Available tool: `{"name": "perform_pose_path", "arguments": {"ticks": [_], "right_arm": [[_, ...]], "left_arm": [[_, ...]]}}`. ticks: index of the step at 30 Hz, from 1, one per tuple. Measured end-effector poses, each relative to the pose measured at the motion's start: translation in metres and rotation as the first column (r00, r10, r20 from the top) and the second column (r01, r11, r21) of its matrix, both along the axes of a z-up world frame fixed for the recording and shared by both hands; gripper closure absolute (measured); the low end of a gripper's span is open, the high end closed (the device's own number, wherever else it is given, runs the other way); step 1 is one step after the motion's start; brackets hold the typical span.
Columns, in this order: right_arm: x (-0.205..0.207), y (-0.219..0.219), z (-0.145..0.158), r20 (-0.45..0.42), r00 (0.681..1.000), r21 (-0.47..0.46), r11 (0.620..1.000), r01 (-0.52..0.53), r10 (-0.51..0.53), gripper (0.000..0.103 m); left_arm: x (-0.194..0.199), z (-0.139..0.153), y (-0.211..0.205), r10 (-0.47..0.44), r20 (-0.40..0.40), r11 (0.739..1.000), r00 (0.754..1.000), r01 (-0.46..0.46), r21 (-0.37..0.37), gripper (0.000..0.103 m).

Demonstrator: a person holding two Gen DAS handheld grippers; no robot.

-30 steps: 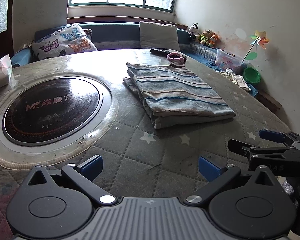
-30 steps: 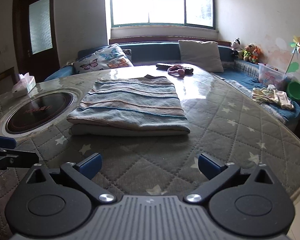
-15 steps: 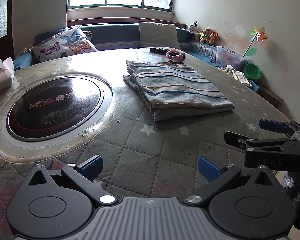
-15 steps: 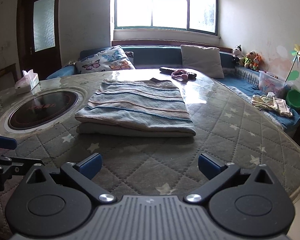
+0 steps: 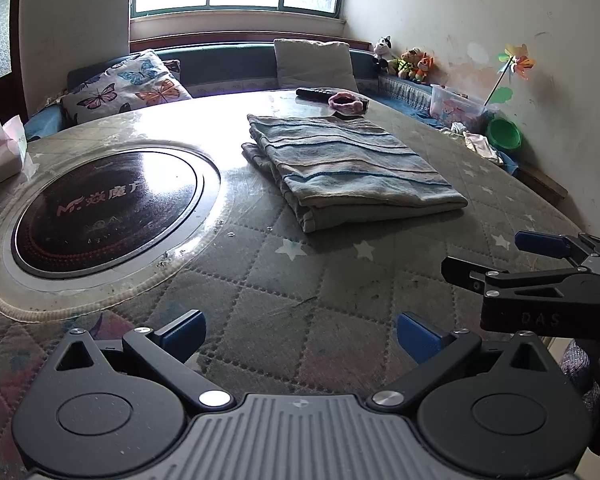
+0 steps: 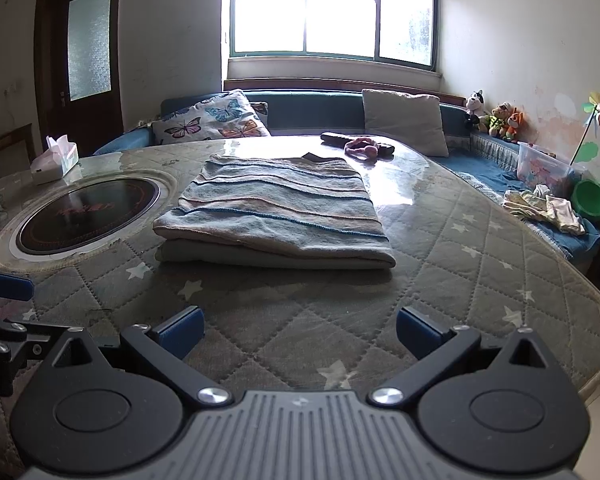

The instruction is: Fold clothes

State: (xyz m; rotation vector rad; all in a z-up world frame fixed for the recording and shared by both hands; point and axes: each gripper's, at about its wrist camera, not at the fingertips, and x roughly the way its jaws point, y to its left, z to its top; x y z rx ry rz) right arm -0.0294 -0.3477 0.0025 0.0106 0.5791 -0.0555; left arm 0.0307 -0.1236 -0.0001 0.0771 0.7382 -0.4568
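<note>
Both grippers are hanging over the near edge of the surface with nothing in them. The left gripper (image 5: pixel 298 330) has its blue-tipped fingers spread wide, and the right gripper (image 6: pixel 298 330) is spread wide and empty as well. Neither is touching the folded cloth (image 6: pixel 274 210), which sits well ahead of them, roughly mid-surface.

The surface (image 6: pixel 480 264) is a big round thing under a grey quilted cover with diamond stitching and little white stars, plus a glossy clear sheet on top that catches the window glare. The cloth is a soft, striped knit in greys, tans and blue, folded into a thick rectangle. Left of the cloth there's a round black glass cooktop (image 5: pixel 108 210) set into the surface, with a pale ring around it. Beyond the cloth lies a pink hair tie (image 6: pixel 362 146) next to a dark remote. Farther left of the cooktop is a tissue box (image 6: pixel 54 160). Behind it all, a blue bench with a butterfly cushion (image 6: pixel 214 118) under a bright window.
</note>
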Motion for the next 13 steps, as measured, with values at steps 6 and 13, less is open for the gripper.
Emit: {"name": "perform_pose_path", "arguments": {"ticks": [6, 13], "right_arm": [[0.0002, 0.0008, -0.0008, -0.004, 1.0, 0.005, 1.0, -0.001, 0.001, 0.0], [0.0016, 0.0013, -0.0015, -0.005, 1.0, 0.007, 1.0, 0.002, -0.002, 0.0]], "left_arm": [[0.0005, -0.0006, -0.001, 0.002, -0.005, 1.0, 1.0, -0.002, 0.002, 0.0], [0.002, -0.0014, -0.0012, -0.001, -0.006, 1.0, 1.0, 0.001, -0.003, 0.0]]}}
